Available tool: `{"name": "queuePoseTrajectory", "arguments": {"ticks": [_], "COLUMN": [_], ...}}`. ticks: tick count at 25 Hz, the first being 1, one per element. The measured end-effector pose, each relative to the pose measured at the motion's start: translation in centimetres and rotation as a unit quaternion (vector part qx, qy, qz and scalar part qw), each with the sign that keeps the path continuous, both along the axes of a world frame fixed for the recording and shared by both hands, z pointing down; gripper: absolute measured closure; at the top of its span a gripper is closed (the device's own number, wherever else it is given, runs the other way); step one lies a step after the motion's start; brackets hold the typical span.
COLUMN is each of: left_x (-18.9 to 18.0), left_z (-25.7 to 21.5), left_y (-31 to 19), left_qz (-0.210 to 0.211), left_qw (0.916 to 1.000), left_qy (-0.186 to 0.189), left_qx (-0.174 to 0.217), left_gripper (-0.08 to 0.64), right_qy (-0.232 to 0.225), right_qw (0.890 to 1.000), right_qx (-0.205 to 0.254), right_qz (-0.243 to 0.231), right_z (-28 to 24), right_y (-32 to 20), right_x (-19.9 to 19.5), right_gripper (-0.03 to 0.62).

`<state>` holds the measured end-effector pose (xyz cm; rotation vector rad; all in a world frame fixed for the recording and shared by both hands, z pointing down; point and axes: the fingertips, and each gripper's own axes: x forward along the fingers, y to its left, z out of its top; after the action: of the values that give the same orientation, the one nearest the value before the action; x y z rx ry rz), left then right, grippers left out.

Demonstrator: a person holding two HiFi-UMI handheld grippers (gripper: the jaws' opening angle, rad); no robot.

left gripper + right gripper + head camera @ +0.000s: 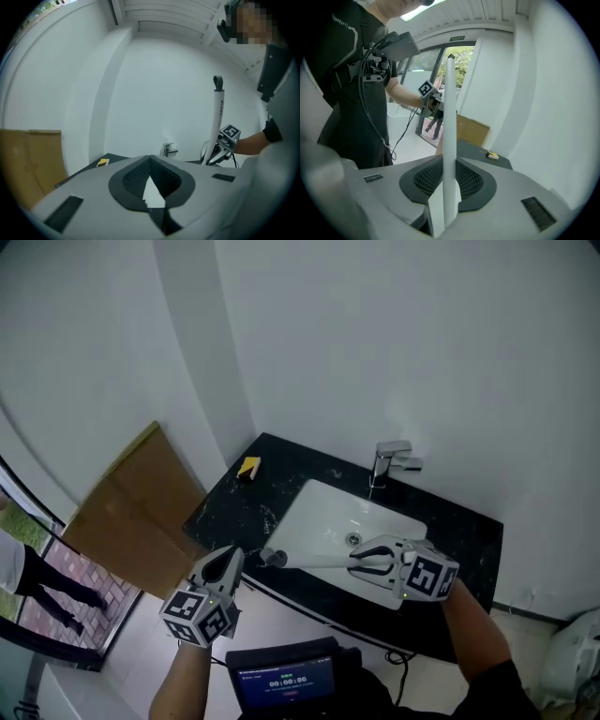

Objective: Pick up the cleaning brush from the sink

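The cleaning brush (319, 563) has a long white handle and a dark end (274, 558). It hangs level above the front of the white sink (323, 495), lifted out of the basin. My right gripper (362, 564) is shut on the handle's right part. In the right gripper view the handle (450, 140) runs straight up between the pads, and my right gripper (450, 185) pinches it. In the left gripper view the brush (218, 117) stands upright. My left gripper (233, 561) hovers at the counter's front left, shut and empty, with its jaws (150, 158) meeting at the tip.
A chrome faucet (389, 460) stands behind the basin on the black counter (469, 535). A yellow sponge (248, 467) lies at the counter's back left. A brown cardboard sheet (131, 507) leans at the left. A person (42, 582) stands by the doorway. A screen device (286, 676) sits below me.
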<state>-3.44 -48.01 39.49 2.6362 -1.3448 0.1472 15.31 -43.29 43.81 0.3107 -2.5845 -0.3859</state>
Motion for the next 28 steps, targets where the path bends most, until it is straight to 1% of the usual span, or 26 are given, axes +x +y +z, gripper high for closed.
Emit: {"name": "queuePoseTrajectory", "arguments": {"ticks": [2, 4, 6, 9, 12, 15, 17, 19, 21, 25, 28], "left_x": [0.4, 0.5, 0.0, -2.1, -5.3, -6.7, -6.6, -6.2, -5.8, -4.6, -3.5], "left_z": [-0.1, -0.1, 0.2, 0.0, -0.3, -1.0, -1.4, -1.0, -0.2, 0.5, 1.3], "left_y": [1.3, 3.2, 6.1, 10.5, 14.7, 19.3, 21.9, 24.7, 27.7, 34.4, 39.6], "left_qz": [0.034, 0.07, 0.108, 0.16, 0.176, 0.198, 0.21, 0.219, 0.226, 0.229, 0.226], "left_qw": [0.9994, 0.9973, 0.9938, 0.9865, 0.9838, 0.9795, 0.9768, 0.9748, 0.9734, 0.9729, 0.9739], "left_qy": [0.002, 0.006, 0.014, 0.016, 0.014, 0.023, 0.025, 0.026, 0.026, 0.023, 0.017], "left_qx": [0.009, 0.02, 0.023, 0.033, 0.032, 0.03, 0.036, 0.034, 0.028, 0.024, 0.012], "left_gripper": [0.563, 0.563, 0.563, 0.563, 0.563, 0.563, 0.563, 0.563, 0.563, 0.563, 0.563], "right_qy": [0.007, 0.009, -0.015, -0.066, -0.099, -0.118, -0.141, -0.176, -0.195, -0.229, -0.256], "right_qw": [0.999, 0.996, 0.99, 0.976, 0.96, 0.948, 0.935, 0.919, 0.904, 0.867, 0.847], "right_qx": [0.009, 0.014, 0.015, 0.019, 0.025, 0.036, 0.044, 0.046, 0.045, 0.059, 0.055], "right_qz": [0.04, 0.09, 0.141, 0.207, 0.259, 0.294, 0.322, 0.351, 0.378, 0.439, 0.463], "right_z": [-1.0, -1.9, -2.7, -4.0, -4.9, -5.9, -6.6, -6.7, -6.1, -5.5, -5.4], "right_y": [2.4, 5.6, 9.4, 15.1, 20.8, 26.6, 29.9, 33.1, 36.4, 42.4, 46.7], "right_x": [0.0, -0.3, -1.4, -3.9, -6.7, -8.5, -8.7, -8.4, -8.1, -6.4, -5.1], "right_gripper": [0.512, 0.512, 0.512, 0.512, 0.512, 0.512, 0.512, 0.512, 0.512, 0.512, 0.512]}}
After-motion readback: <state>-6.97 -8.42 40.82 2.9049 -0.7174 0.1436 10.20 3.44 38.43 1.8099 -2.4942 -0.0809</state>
